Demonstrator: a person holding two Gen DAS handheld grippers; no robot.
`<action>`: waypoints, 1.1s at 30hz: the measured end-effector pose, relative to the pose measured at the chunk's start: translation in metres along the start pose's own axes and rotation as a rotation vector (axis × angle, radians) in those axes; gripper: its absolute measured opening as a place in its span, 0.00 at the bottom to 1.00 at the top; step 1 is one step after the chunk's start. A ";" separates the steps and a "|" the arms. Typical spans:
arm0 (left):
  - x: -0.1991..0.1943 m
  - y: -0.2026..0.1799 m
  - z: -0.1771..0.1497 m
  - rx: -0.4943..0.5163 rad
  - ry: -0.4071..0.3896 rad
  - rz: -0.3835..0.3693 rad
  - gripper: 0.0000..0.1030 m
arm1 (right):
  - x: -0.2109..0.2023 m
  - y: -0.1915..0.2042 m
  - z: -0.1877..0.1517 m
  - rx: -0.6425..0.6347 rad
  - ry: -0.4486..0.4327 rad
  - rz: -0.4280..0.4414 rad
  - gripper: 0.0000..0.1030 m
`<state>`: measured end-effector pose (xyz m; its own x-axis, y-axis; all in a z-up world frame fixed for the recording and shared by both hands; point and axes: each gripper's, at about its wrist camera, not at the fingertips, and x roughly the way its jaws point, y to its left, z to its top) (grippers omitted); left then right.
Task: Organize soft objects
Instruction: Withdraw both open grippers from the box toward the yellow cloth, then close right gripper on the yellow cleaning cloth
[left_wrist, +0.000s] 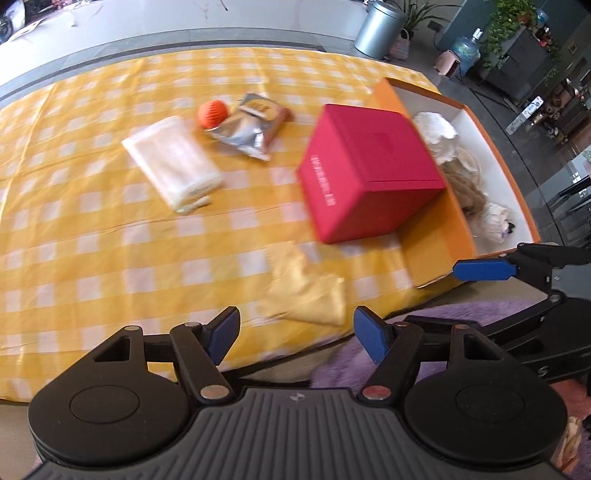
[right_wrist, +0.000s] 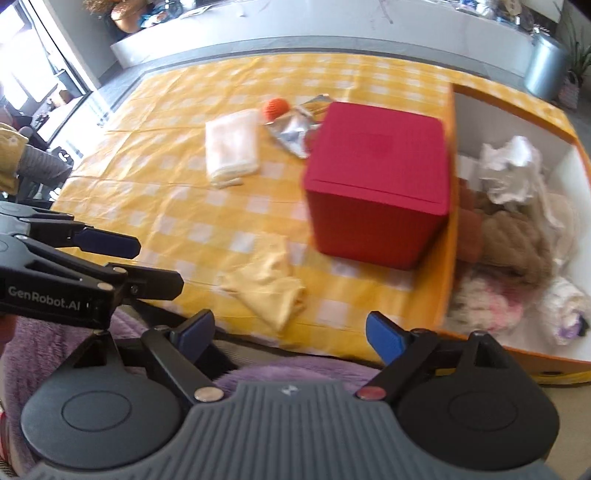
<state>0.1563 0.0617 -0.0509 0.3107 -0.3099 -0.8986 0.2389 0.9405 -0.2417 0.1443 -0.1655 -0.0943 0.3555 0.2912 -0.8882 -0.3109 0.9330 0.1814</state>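
Observation:
A yellow cloth (left_wrist: 304, 291) (right_wrist: 267, 286) lies crumpled near the table's front edge, just beyond both grippers. A folded white towel (left_wrist: 173, 162) (right_wrist: 231, 147), an orange knitted ball (left_wrist: 212, 113) (right_wrist: 275, 108) and a silver snack bag (left_wrist: 251, 127) (right_wrist: 295, 129) lie farther back. An orange box (left_wrist: 432, 236) (right_wrist: 569, 173) at the right holds several soft toys and cloths (left_wrist: 461, 184) (right_wrist: 513, 229). My left gripper (left_wrist: 295, 338) is open and empty. My right gripper (right_wrist: 291, 338) is open and empty, at the table edge next to the orange box.
A closed red cube box (left_wrist: 365, 170) (right_wrist: 376, 181) stands between the loose items and the orange box. A yellow checked tablecloth (left_wrist: 92, 240) (right_wrist: 166, 192) covers the table. A purple fuzzy fabric (left_wrist: 369, 365) (right_wrist: 288, 369) lies below the grippers. A metal bin (left_wrist: 378, 27) stands beyond the table.

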 end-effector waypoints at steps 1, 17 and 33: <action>-0.001 0.007 -0.001 -0.005 0.003 0.003 0.77 | 0.003 0.005 0.002 -0.003 0.002 0.009 0.85; 0.009 0.081 0.011 -0.045 -0.016 -0.007 0.74 | 0.067 0.063 0.051 -0.141 0.065 0.048 0.65; 0.053 0.096 0.007 -0.039 0.084 -0.029 0.74 | 0.152 0.042 0.030 -0.182 0.249 -0.042 0.72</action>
<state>0.2022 0.1346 -0.1192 0.2251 -0.3257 -0.9183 0.2102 0.9365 -0.2806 0.2120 -0.0752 -0.2092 0.1514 0.1715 -0.9735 -0.4611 0.8834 0.0840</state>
